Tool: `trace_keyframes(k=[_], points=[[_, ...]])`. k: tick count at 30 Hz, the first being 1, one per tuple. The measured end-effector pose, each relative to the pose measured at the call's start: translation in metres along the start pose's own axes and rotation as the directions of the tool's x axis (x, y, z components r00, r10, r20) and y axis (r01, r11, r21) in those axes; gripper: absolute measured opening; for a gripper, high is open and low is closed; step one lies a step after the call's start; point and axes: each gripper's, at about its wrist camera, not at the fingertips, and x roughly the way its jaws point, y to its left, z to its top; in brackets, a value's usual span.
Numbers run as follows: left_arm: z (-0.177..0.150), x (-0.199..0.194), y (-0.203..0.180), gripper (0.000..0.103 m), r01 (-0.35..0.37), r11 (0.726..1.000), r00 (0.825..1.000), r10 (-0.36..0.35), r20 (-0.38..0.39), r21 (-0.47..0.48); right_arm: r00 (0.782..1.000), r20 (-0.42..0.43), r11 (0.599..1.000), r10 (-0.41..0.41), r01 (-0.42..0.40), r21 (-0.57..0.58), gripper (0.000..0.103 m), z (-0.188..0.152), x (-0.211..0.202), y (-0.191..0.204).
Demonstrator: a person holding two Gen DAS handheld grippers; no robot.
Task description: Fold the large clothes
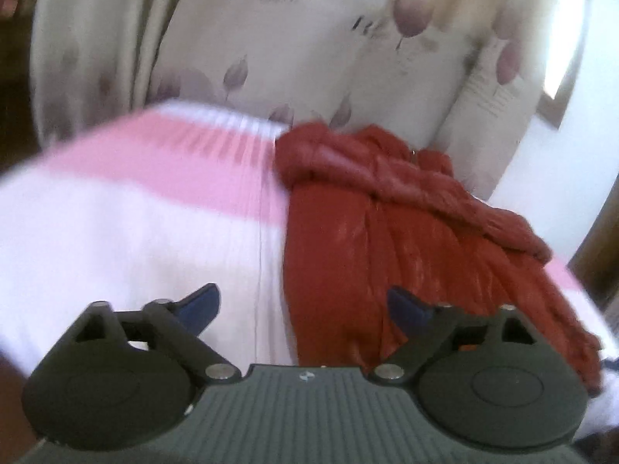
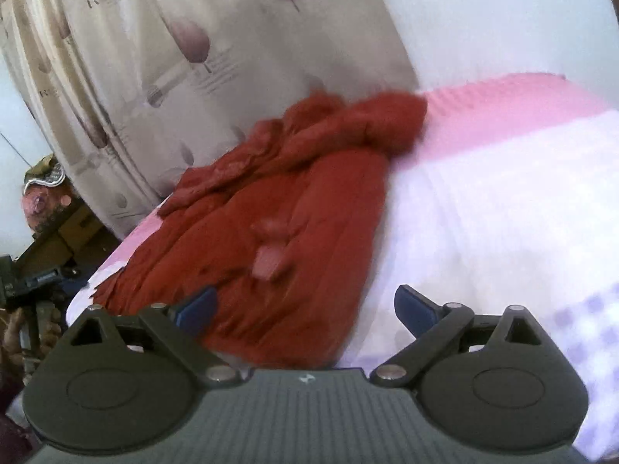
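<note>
Bed (image 1: 116,232) with pink-and-white sheet fills most of both views, patterned curtain (image 1: 251,38) hanging behind it. Red jacket (image 1: 367,232) lies crumpled on the bed along the curtain side, bunched hood end toward the pink stripe. Left claw (image 1: 303,307) spread wide, empty, above the jacket's edge. Right claw (image 2: 305,309) also wide, empty, over the jacket's near hem.

Bright daylight glares at the window (image 1: 561,38); both views are motion-blurred and soft; fisheye bending darkens the corners.
</note>
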Motion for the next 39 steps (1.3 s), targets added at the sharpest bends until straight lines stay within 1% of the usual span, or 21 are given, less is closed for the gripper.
trace_keyframes(k=[1,2,3,5,6,8,9,10,11,12,13,15,17,21,25,27,30,33,35,38,39], points=[[-0.003,0.004,0.002,0.09,0.041,0.999,0.999,-0.042,-0.026,-0.024,1.0,-0.009,1.0,0.006,-0.006,-0.003,0.099,-0.002,0.003,0.002],[-0.007,0.009,0.003,0.09,0.109,0.993,0.992,-0.111,-0.054,-0.041,0.999,-0.025,1.0,0.023,-0.023,0.005,0.099,-0.004,0.008,0.003],[-0.009,0.015,0.001,0.091,0.158,0.987,0.983,-0.161,-0.085,-0.042,0.999,-0.032,0.999,0.037,-0.036,0.02,0.099,-0.005,0.013,0.003],[-0.015,0.031,-0.003,0.087,0.218,0.974,0.959,-0.224,-0.173,-0.058,0.997,-0.04,0.995,0.066,-0.063,0.073,0.099,-0.01,0.024,0.001],[-0.018,0.033,-0.004,0.087,0.236,0.97,0.96,-0.241,-0.142,-0.053,0.995,-0.049,0.992,0.089,-0.084,0.099,0.096,-0.013,0.031,0.001],[-0.019,0.037,-0.008,0.086,0.245,0.969,0.958,-0.249,-0.142,-0.043,0.992,-0.043,0.986,0.121,-0.115,0.124,0.088,-0.018,0.042,0.003],[-0.018,0.038,-0.01,0.073,0.238,0.97,0.959,-0.242,-0.146,-0.047,0.992,-0.037,0.987,0.117,-0.112,0.115,0.066,-0.018,0.046,0.004],[-0.015,0.041,-0.009,0.047,0.233,0.97,0.959,-0.24,-0.151,-0.065,0.993,-0.05,0.988,0.108,-0.102,0.118,0.051,-0.015,0.052,0.004],[-0.015,0.045,-0.007,0.04,0.229,0.969,0.956,-0.242,-0.166,-0.09,0.993,-0.062,0.986,0.105,-0.095,0.139,0.035,-0.014,0.057,0.003],[-0.014,0.048,-0.003,0.033,0.235,0.966,0.952,-0.251,-0.174,-0.109,0.992,-0.064,0.983,0.112,-0.101,0.151,0.028,-0.012,0.06,0.002],[-0.015,0.05,-0.003,0.026,0.243,0.962,0.951,-0.261,-0.167,-0.122,0.991,-0.063,0.985,0.115,-0.105,0.139,0.026,-0.011,0.062,0.002],[-0.016,0.047,0.001,0.023,0.251,0.958,0.95,-0.27,-0.154,-0.137,0.991,-0.058,0.988,0.117,-0.11,0.112,0.021,-0.01,0.062,0.007],[-0.016,0.04,0.001,0.022,0.258,0.955,0.953,-0.277,-0.123,-0.148,0.986,-0.025,0.976,0.162,-0.157,0.148,0.018,-0.011,0.054,0.003],[-0.016,0.024,-0.007,0.022,0.25,0.964,0.96,-0.259,-0.109,-0.091,0.986,0.005,0.973,0.167,-0.165,0.162,0.017,-0.016,0.033,0.001],[-0.018,0.011,-0.023,0.022,0.204,0.979,0.974,-0.201,-0.105,0.025,0.984,0.023,0.97,0.177,-0.179,0.163,0.017,-0.02,0.02,0.002],[-0.02,0.007,-0.033,0.022,0.159,0.983,0.984,-0.149,-0.102,0.094,0.983,0.026,0.971,0.179,-0.181,0.153,0.017,-0.021,0.016,0.0],[-0.021,0.007,-0.043,0.022,0.108,0.984,0.99,-0.093,-0.106,0.144,0.986,0.014,0.976,0.167,-0.167,0.142,0.017,-0.023,0.018,-0.004],[-0.021,0.01,-0.046,0.022,0.076,0.984,0.992,-0.058,-0.114,0.163,0.989,0.001,0.982,0.148,-0.147,0.12,0.017,-0.021,0.022,-0.005],[-0.021,0.011,-0.049,0.023,0.056,0.982,0.992,-0.035,-0.118,0.179,0.993,-0.019,0.992,0.113,-0.112,0.058,0.017,-0.019,0.023,0.001],[-0.023,0.013,-0.053,0.023,0.036,0.979,0.993,-0.011,-0.122,0.201,0.996,-0.028,0.996,0.088,-0.087,0.027,0.022,-0.017,0.024,0.006],[-0.024,0.013,-0.055,0.023,0.03,0.978,0.993,-0.005,-0.122,0.206,0.996,-0.03,0.996,0.089,-0.088,0.028,0.026,-0.016,0.025,0.006]])
